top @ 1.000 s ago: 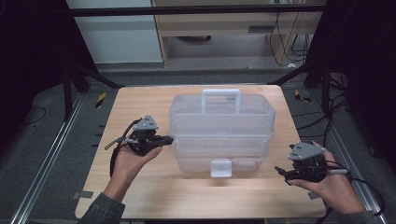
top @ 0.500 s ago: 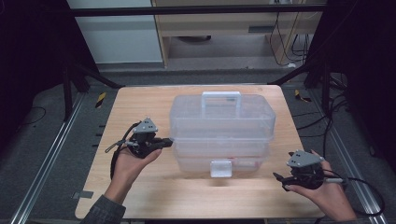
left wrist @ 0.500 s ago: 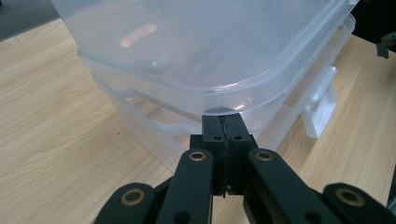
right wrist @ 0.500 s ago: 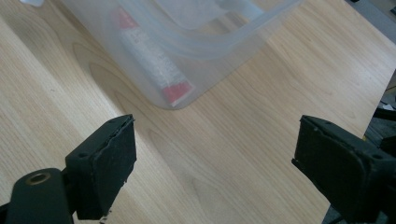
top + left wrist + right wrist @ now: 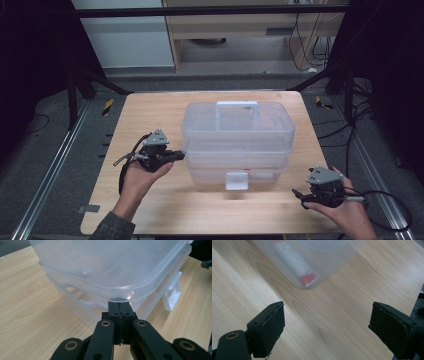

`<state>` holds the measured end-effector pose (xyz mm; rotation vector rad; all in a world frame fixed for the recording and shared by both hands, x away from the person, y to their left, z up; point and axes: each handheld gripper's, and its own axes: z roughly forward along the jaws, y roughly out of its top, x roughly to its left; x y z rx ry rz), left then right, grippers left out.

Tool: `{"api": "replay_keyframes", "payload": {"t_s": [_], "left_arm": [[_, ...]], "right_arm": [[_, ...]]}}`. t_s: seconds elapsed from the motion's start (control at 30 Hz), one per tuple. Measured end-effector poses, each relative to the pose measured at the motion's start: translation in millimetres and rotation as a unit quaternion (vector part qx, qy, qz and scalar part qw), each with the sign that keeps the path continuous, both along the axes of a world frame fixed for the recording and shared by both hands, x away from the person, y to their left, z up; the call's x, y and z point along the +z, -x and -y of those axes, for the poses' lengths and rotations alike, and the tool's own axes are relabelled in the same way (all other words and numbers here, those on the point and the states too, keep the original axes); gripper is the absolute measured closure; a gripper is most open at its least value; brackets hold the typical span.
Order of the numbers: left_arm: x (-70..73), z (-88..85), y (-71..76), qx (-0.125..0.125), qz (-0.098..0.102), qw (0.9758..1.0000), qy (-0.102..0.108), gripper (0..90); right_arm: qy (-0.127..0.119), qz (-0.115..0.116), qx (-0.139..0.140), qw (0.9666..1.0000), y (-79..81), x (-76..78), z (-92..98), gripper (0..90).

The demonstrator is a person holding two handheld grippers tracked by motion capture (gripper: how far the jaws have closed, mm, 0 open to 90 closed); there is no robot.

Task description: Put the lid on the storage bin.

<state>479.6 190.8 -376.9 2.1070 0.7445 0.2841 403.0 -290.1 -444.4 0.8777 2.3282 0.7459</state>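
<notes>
A clear plastic storage box (image 5: 237,140) with a white handle (image 5: 237,106) on its lid and a white latch (image 5: 236,180) on its near face sits in the middle of the wooden table (image 5: 145,115). The left gripper (image 5: 176,156), its jaws pressed together with nothing between them, has its tips at the box's left near corner, just under the lid's rim (image 5: 117,291). The right gripper (image 5: 300,196) hangs over the table near the box's right near corner, apart from it, jaws spread wide, and a white tube with a red end (image 5: 295,261) lies inside the box at that corner.
</notes>
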Motion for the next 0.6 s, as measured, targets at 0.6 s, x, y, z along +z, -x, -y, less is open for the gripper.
{"api": "replay_keyframes", "payload": {"t_s": [0.6], "left_arm": [[-17.3,-1.3,5.5,0.000,-0.012,0.9999,-0.002,89.8]], "right_arm": [[0.002,0.005,-0.014,0.9999,0.1,-19.2,-4.7,13.0]]}}
